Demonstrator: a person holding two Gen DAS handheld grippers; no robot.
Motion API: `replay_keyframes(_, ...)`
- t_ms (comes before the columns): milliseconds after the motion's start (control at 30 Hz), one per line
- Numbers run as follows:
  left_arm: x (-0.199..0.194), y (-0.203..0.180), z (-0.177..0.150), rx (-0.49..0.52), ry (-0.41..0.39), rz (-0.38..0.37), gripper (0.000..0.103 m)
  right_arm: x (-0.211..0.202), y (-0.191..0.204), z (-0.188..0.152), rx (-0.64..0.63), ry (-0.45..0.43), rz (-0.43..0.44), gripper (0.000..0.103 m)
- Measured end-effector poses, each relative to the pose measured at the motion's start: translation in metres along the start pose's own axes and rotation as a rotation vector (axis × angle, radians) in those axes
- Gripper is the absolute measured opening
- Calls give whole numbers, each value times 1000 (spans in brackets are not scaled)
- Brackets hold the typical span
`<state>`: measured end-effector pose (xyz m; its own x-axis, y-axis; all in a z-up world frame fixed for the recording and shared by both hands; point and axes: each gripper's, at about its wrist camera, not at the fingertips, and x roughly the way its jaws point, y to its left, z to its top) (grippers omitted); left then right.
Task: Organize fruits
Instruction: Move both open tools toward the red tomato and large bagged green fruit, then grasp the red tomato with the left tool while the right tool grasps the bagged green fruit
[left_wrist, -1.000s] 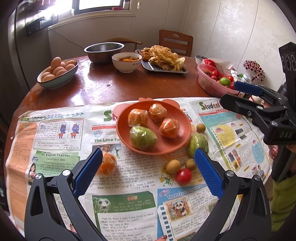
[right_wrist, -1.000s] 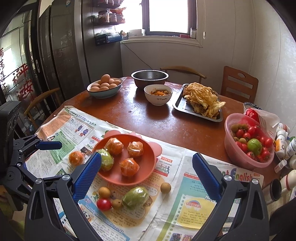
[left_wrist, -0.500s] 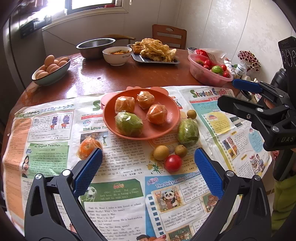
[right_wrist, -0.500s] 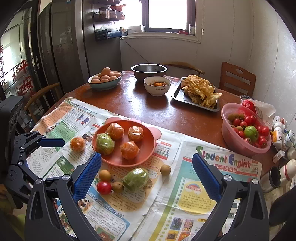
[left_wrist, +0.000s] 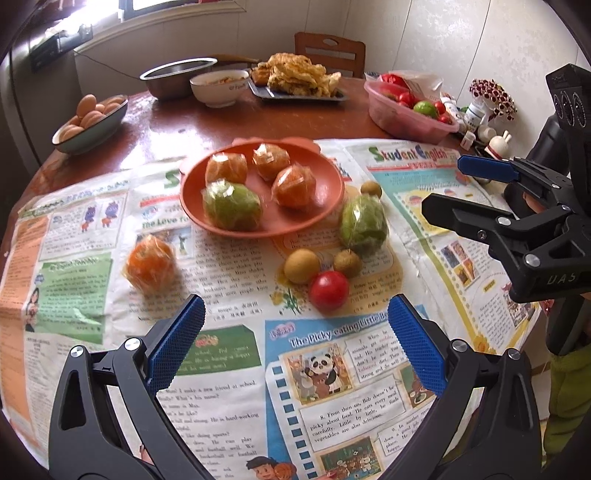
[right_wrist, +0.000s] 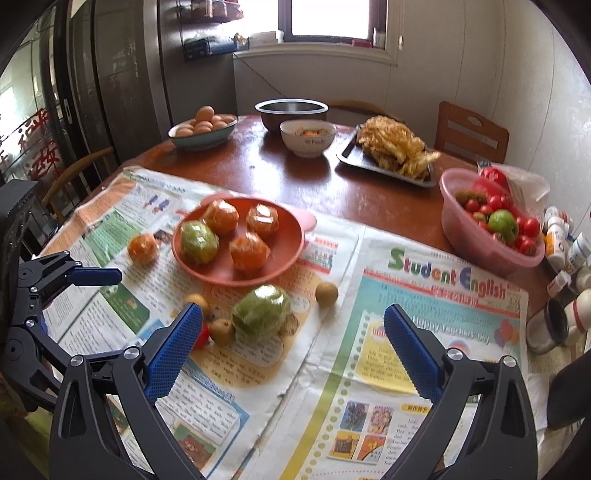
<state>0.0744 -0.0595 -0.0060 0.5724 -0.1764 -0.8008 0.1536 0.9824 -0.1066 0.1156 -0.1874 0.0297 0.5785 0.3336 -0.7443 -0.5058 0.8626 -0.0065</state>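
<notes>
An orange plate (left_wrist: 328, 188) (right_wrist: 291, 240) on the newspaper holds three wrapped oranges and one wrapped green fruit (left_wrist: 231, 206). Loose on the paper lie a wrapped orange (left_wrist: 150, 264) (right_wrist: 143, 248), a wrapped green fruit (left_wrist: 364, 225) (right_wrist: 261, 312), a red tomato (left_wrist: 328, 290) and three small brown fruits, one of them (right_wrist: 327, 293) apart to the right. My left gripper (left_wrist: 293, 332) is open above the paper, just short of the tomato. My right gripper (right_wrist: 291, 339) is open with nothing in it, low over the paper beside the loose green fruit.
A pink basin (right_wrist: 491, 254) of tomatoes stands at the right, with small bottles (right_wrist: 561, 243) at the table edge. At the back are an egg bowl (right_wrist: 203, 129), a steel bowl (right_wrist: 291, 110), a white bowl (right_wrist: 308, 136) and a tray of fried food (right_wrist: 395, 147).
Both grippers have come lower and closer over the newspaper toward the loose fruit; the fruits appear larger. Both stayed open. No fruit has moved.
</notes>
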Motion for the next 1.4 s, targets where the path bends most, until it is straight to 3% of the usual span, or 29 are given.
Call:
replay_keyframes(400,17,-4,-9,-4,29,-12,93,22,-9,-24,41,63,-6,99)
replay_keyframes(667,25,-8,-8,-7,36,-32,93,35,-10,-23,51,86,9,99)
replay_keyframes(1067,30,-8,-4,-9,49,-85,67,59,1,-5,60,111,85,96)
replay_keyframes(1200,32,-8,-3,-11,53,-100,61,70,2,-1,71,139,107,73)
replay_keyframes(1400,34,-8,-1,-13,59,-120,51,83,0,-1,112,175,172,54)
